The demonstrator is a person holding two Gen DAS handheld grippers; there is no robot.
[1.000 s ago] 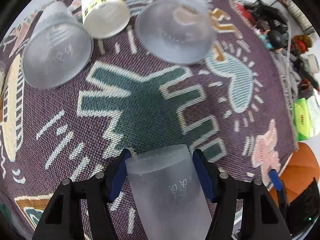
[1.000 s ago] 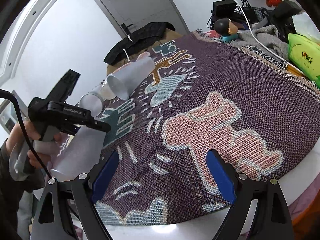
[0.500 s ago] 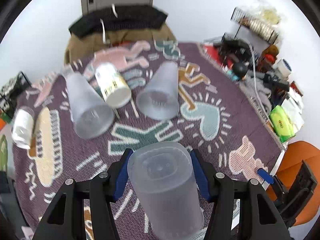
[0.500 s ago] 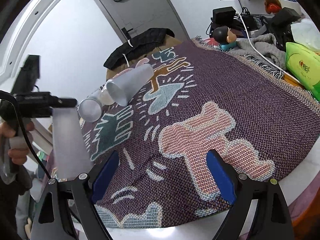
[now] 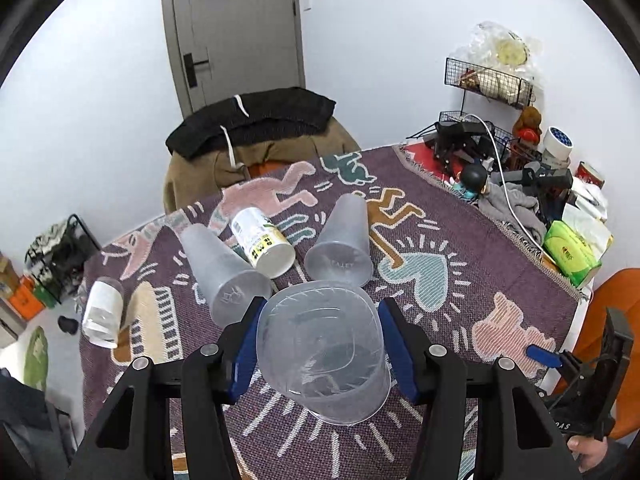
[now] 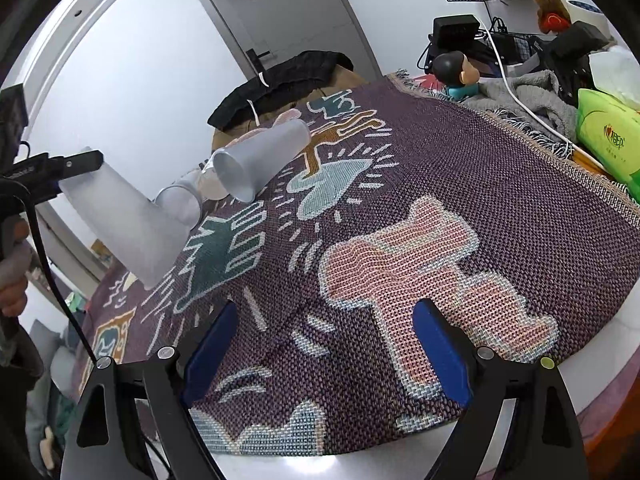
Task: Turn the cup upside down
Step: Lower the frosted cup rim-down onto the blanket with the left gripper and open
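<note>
My left gripper point(image 5: 320, 344) is shut on a frosted plastic cup point(image 5: 322, 354), its blue pads pressing both sides. The cup is lifted above the patterned cloth point(image 5: 440, 280) and tilted, its base up and its open rim slanting down toward the cloth. In the right wrist view the same cup point(image 6: 128, 224) hangs from the left gripper at the left, rim low over the cloth point(image 6: 440, 200). My right gripper point(image 6: 324, 348) is open and empty above the cloth's near edge.
Two frosted cups point(image 5: 224, 272) point(image 5: 344, 240) and a white labelled cup point(image 5: 262, 240) lie on their sides at mid-cloth. Another white cup point(image 5: 102, 314) lies at the left edge. Clutter, a green tissue pack point(image 5: 572, 248) and wire racks stand at the right. A draped chair point(image 5: 256, 140) is behind.
The left gripper has lifted and rotated the cup; the view swung up from the cloth to the room. The cup has tilted from lying to base-up. The right gripper has barely moved.
</note>
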